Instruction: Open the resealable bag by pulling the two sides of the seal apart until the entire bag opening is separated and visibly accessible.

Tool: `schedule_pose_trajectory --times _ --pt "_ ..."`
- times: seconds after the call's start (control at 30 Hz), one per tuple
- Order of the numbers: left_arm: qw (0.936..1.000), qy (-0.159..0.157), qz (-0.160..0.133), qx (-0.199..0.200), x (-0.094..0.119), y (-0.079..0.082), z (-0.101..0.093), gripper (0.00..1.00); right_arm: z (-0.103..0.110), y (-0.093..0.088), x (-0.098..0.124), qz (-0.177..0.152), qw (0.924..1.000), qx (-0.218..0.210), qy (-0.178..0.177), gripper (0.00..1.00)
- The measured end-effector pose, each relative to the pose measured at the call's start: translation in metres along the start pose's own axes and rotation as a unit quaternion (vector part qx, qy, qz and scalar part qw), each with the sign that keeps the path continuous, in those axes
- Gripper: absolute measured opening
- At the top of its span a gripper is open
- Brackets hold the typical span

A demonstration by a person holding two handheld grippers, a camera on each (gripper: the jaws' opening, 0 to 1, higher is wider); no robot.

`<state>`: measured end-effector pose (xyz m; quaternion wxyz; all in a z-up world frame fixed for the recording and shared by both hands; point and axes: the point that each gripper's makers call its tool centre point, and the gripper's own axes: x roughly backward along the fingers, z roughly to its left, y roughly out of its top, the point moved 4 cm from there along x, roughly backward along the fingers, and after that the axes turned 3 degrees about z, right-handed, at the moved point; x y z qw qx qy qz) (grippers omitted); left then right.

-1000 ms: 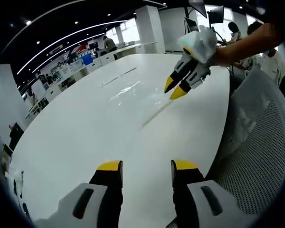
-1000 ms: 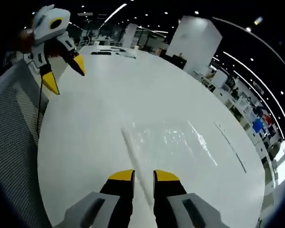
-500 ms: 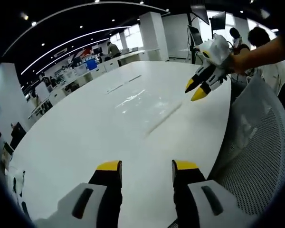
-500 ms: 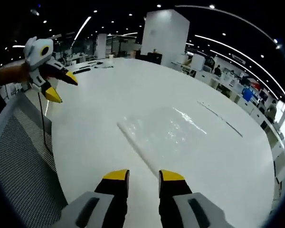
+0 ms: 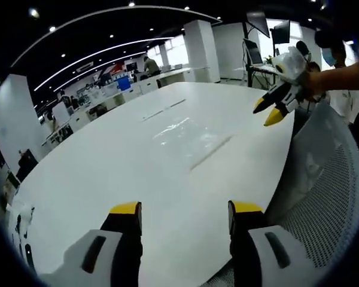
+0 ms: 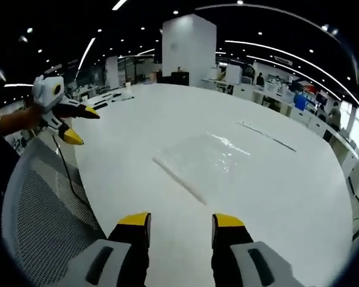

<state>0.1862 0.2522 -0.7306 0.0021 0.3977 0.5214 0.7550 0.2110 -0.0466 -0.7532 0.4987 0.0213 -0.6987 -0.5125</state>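
My left gripper [image 5: 182, 208] is up off the white table [image 5: 96, 179], jaws spread wide w/ nothing between them, just bare tabletop showing in the gap. Same story w/ my right gripper [image 6: 176, 219]: jaws parted, nothing held, hovering above the table [image 6: 275, 197] near its edge.

The resealable bag [image 6: 200, 158] lies flat on the table ahead of my right gripper, clear plastic, glare on its surface. Its seal strip runs along the edge nearest me, a pale band going diagonally from upper left to lower right in the right gripper view. Bag looks flat; can't tell from here if the seal is parted at all. In the left gripper view the bag [image 5: 188, 134] sits further out, mid-table, seal edge on its right side, well apart from my left jaws.

Neither gripper touches the bag.

From the left gripper view I see my right gripper [image 5: 272, 109] at the upper right, yellow tips apart, held over the table's edge, my hand [image 5: 323, 81] behind it. From the right gripper view my left gripper [image 6: 78, 124] shows at the left, tips also apart, above the mesh chair back [image 6: 45, 197].

That mesh chair [image 5: 317, 191] is at the table's edge, lower right in the left gripper view. Office desks & people in the background, too small to make out
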Motion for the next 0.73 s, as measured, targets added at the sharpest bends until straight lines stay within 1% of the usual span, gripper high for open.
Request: schedule_pose_trajectory --times 0.03,0.13,0.2,0.23,0.27,0.33,0.43,0.47,0.57,0.73 --pt "1.0 0.0 -0.003 0.009 0.001 -0.001 0.0 0.62 0.001 0.0 0.002 -0.003 1.0 -0.005 0.0 0.43" --pt "0.9977 0.004 -0.03 0.06 0.006 0.002 0.001 0.66 0.004 0.003 0.01 -0.021 0.9994 -0.025 -0.002 0.46" --pt "0.9956 0.003 -0.048 0.08 0.009 0.004 0.002 0.69 0.005 0.003 0.014 -0.028 0.9991 -0.033 -0.003 0.47" --pt "0.9942 0.004 -0.058 0.091 0.01 0.006 0.002 0.7 0.006 0.003 0.016 -0.03 0.9988 -0.038 -0.003 0.49" --pt "0.9919 0.001 -0.075 0.103 0.012 0.009 0.003 0.71 0.006 0.003 0.019 -0.034 0.9982 -0.049 -0.006 0.5" --pt "0.9884 0.002 -0.091 0.122 0.016 0.011 0.004 0.73 0.009 0.002 0.024 -0.036 0.9979 -0.054 -0.005 0.56" --pt "0.988 0.004 -0.094 0.122 0.019 0.011 0.005 0.82 0.013 0.001 0.029 -0.038 0.9978 -0.055 -0.003 0.63" --pt "0.9882 0.007 -0.094 0.121 0.019 0.011 0.006 0.86 0.013 0.001 0.03 -0.038 0.9977 -0.056 -0.005 0.64" --pt "0.9892 0.016 -0.086 0.117 0.018 0.008 0.006 0.94 0.012 0.001 0.035 -0.044 0.997 -0.062 -0.01 0.64" --pt "0.9891 0.015 -0.084 0.12 0.018 0.008 0.003 0.96 0.013 -0.001 0.04 -0.047 0.9961 -0.073 -0.01 0.64"
